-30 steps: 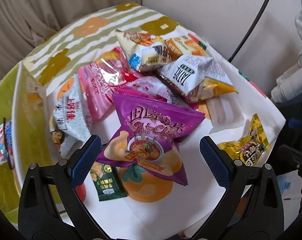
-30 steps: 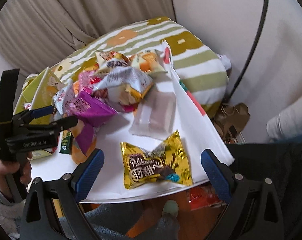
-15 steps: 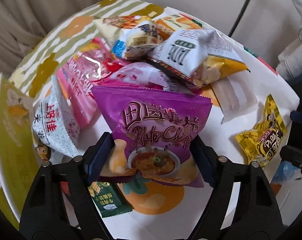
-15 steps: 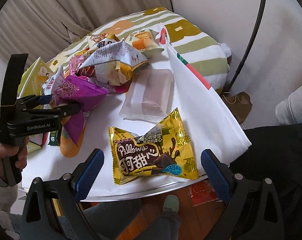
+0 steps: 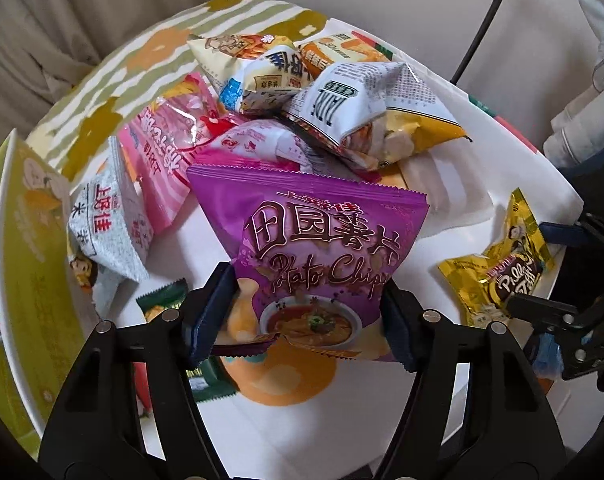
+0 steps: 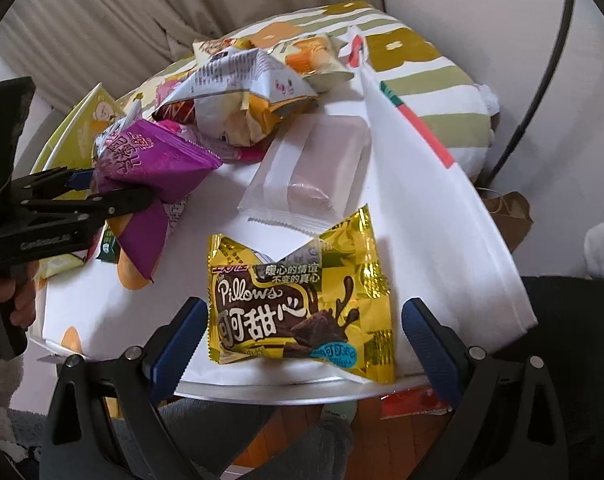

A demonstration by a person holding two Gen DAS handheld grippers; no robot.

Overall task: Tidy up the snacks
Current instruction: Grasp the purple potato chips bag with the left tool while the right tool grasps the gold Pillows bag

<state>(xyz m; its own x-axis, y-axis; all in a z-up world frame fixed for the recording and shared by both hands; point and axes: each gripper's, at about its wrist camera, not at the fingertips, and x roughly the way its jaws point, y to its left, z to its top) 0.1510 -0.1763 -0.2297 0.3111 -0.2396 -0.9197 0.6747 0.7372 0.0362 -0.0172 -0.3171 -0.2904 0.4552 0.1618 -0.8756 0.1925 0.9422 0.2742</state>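
Note:
My left gripper is shut on a purple potato chip bag, squeezing its lower part and holding it tilted above the white table. In the right wrist view the same bag hangs from the left gripper at the left. My right gripper is open, its fingers on either side of a yellow Pillows snack pack that lies flat near the table's front edge. That pack also shows in the left wrist view.
A heap of snack bags lies behind: a white-and-yellow bag, a pink bag, a white rice-cracker bag. A translucent white packet lies mid-table. A yellow-green box stands left. A small green sachet lies below.
My left gripper closed on the purple chip bag and lifted it. My right gripper moved closer to the yellow pack, which now sits between its open fingers.

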